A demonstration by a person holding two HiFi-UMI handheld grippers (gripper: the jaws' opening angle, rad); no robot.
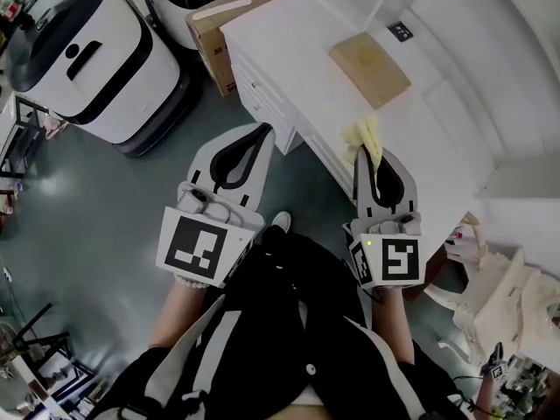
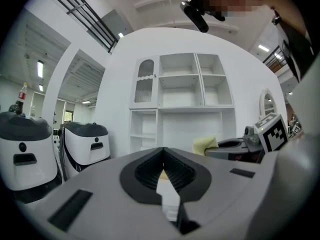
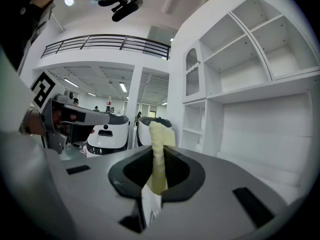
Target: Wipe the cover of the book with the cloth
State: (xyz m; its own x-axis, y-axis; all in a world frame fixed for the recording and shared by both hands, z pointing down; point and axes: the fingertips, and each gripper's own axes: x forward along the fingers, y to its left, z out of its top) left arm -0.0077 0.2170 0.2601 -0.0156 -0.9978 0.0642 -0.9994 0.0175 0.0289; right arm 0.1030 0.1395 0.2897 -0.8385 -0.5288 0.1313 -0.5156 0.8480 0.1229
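A book point(image 1: 369, 68) with a plain tan cover lies flat on the white desk point(image 1: 289, 59). My right gripper point(image 1: 376, 163) hovers off the desk's front edge, short of the book, and is shut on a pale yellow cloth point(image 1: 366, 138) that sticks out past its tips. In the right gripper view, the cloth point(image 3: 159, 154) stands up between the closed jaws. My left gripper point(image 1: 254, 143) hangs over the floor to the left of the desk, shut with nothing in it. The left gripper view shows its jaws closed, with the cloth point(image 2: 205, 145) off to the right.
Two white wheeled machines point(image 1: 87, 51) stand on the grey floor at the left. A cardboard box point(image 1: 214, 38) sits against the desk's left end. White shelving point(image 2: 182, 84) rises behind the desk. A cream bag point(image 1: 499, 296) lies at the lower right.
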